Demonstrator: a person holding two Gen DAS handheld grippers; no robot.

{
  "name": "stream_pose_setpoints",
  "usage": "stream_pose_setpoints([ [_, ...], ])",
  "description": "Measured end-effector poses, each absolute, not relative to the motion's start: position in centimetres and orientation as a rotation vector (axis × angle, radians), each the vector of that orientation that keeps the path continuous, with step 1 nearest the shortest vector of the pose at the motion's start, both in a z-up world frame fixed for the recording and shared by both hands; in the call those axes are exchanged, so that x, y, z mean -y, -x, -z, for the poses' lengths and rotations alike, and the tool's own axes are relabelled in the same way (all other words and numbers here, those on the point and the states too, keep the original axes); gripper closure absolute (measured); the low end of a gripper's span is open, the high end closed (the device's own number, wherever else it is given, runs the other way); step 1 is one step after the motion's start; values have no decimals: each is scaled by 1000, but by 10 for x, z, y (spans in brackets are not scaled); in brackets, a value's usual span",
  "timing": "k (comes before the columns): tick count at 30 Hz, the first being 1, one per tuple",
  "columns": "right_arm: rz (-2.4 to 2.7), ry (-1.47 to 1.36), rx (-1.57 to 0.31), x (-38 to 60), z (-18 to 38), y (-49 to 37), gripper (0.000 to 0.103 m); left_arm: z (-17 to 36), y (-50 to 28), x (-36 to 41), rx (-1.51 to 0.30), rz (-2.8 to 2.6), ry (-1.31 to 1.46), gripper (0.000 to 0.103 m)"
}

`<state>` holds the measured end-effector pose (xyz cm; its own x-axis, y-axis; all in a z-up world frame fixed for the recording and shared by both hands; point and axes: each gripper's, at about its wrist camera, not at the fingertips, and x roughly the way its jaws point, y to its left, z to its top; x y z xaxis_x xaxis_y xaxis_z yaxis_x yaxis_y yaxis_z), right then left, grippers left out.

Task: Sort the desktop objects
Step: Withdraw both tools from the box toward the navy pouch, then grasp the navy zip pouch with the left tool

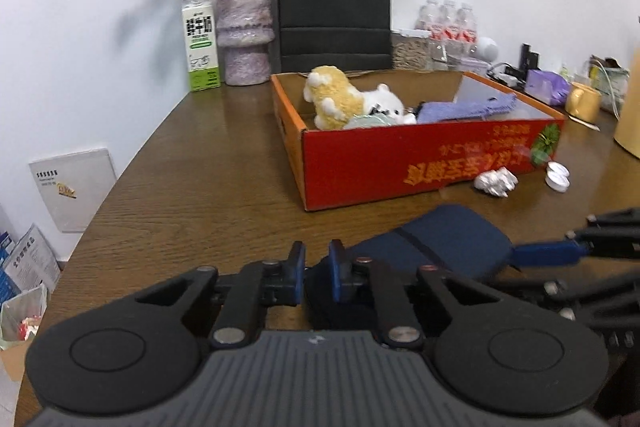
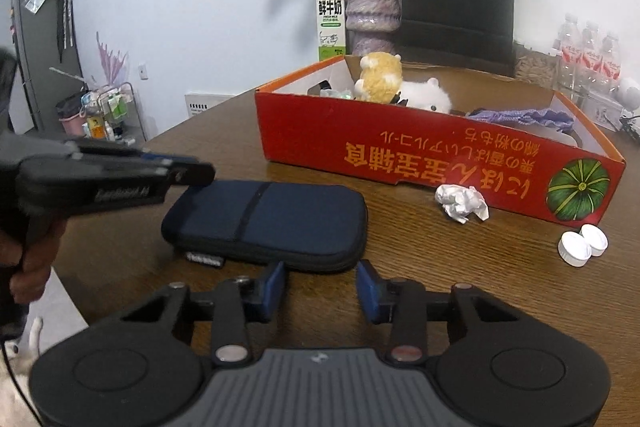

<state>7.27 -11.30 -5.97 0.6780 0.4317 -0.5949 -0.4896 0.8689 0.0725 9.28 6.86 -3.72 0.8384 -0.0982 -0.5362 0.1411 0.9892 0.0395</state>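
A dark blue zip pouch (image 1: 448, 239) (image 2: 272, 215) lies flat on the brown table in front of the red cardboard box (image 1: 400, 159) (image 2: 360, 147). My left gripper (image 1: 317, 263) (image 2: 196, 173) is pinched nearly together on the pouch's left corner. The right gripper (image 2: 322, 287) (image 1: 560, 251) stands open at the pouch's other edge, which lies just ahead of its blue pads and is not pressed by them. Inside the box are plush toys (image 1: 340, 99) (image 2: 380, 79) and a purple cloth (image 1: 464, 109) (image 2: 520, 117).
Crumpled white paper (image 1: 496, 181) (image 2: 462, 203) and two white caps (image 1: 558, 177) (image 2: 582, 245) lie by the box's front wall. A milk carton (image 1: 200, 43), a vase of dried roses (image 1: 244, 35), a black paper bag (image 1: 334, 7) and water bottles (image 1: 448, 21) line the wall.
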Motion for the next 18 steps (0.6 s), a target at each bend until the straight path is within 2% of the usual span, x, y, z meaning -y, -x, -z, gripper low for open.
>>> stream_pose_setpoints([
  [7, -494, 94, -641, 115, 58, -84, 75, 37, -75, -53, -564, 196, -105, 91],
  [18, -468, 91, -638, 118, 59, -98, 82, 40, -70, -21, -569, 276, -140, 91],
])
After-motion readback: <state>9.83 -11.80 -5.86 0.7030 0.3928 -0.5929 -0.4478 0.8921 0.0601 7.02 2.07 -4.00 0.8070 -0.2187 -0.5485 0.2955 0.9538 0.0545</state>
